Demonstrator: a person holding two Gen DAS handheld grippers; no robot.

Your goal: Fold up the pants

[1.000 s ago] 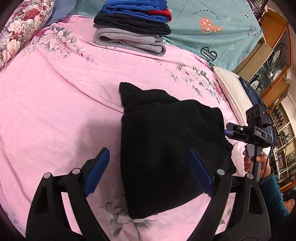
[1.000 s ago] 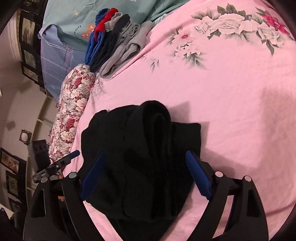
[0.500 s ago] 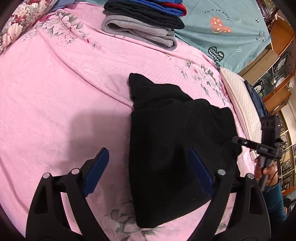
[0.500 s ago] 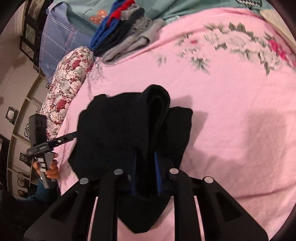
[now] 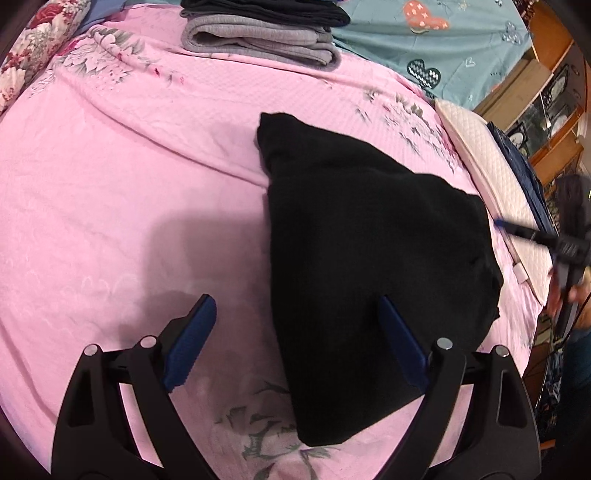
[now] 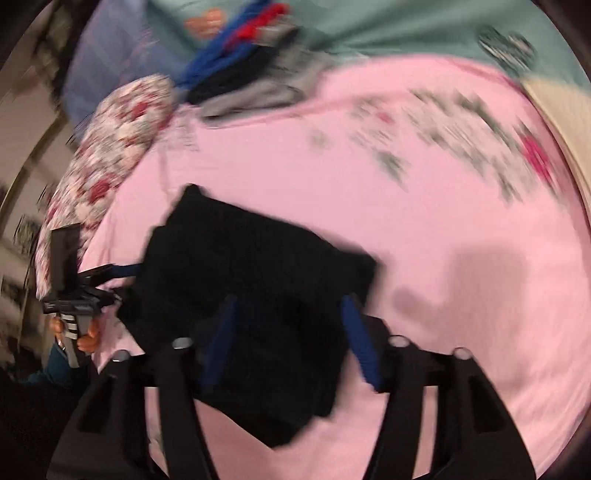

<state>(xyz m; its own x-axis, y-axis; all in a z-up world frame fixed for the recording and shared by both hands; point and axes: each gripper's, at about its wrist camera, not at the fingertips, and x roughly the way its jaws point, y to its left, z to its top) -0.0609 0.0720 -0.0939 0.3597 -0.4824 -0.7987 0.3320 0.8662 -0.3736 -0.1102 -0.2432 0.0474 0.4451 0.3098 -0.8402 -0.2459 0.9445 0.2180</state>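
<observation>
We hold 2 grippers above a bed covered by a pink floral sheet (image 5: 122,192). The black pants (image 5: 369,266) lie folded in a thick bundle on this sheet, a little right of the middle in the left wrist view.

Our left gripper (image 5: 295,343) has its 2 blue-padded fingers wide apart. The left pad is over the bare sheet, the right pad is over the pants, and nothing is held between them.

In the blurred right wrist view, our right gripper (image 6: 291,339) also has its fingers apart, on both sides of the near part of the pants (image 6: 255,288), not pressing on it.

At the far end of the bed we see a stack of folded clothes (image 5: 262,33), beside a floral pillow (image 5: 33,48).
</observation>
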